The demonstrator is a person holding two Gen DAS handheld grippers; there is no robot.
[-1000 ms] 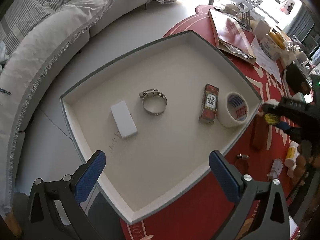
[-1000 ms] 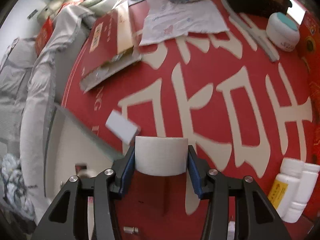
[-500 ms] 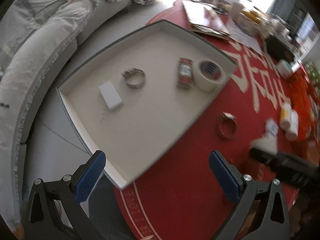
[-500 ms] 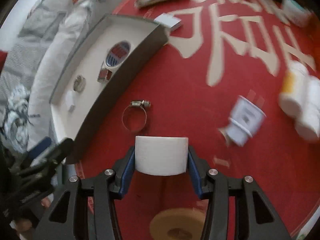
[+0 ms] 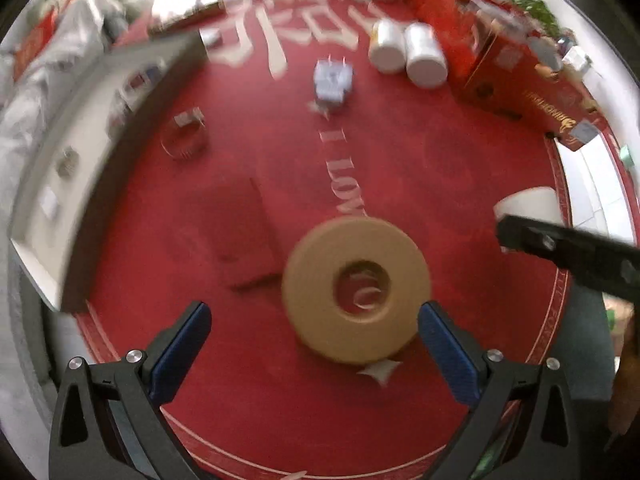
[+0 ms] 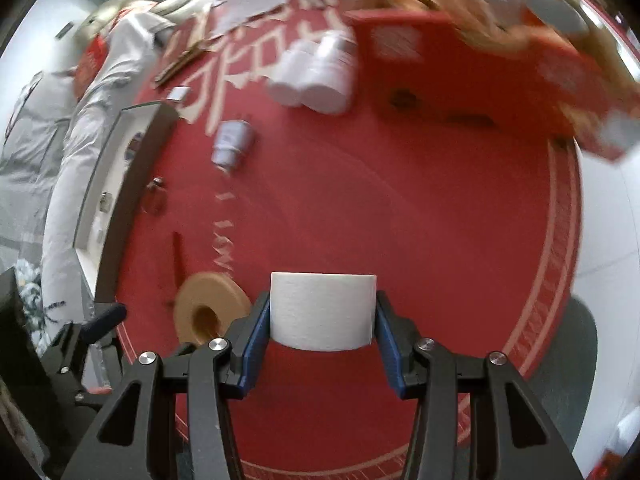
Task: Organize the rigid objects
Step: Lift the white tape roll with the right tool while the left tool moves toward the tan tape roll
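Right gripper clamped on a white roll — held above the red tablecloth. Left gripper spread wide, empty, over a tan tape roll lying flat on the cloth. Farther out: a hose clamp just beside the grey tray, a small white carton, two white bottles — all blurred.
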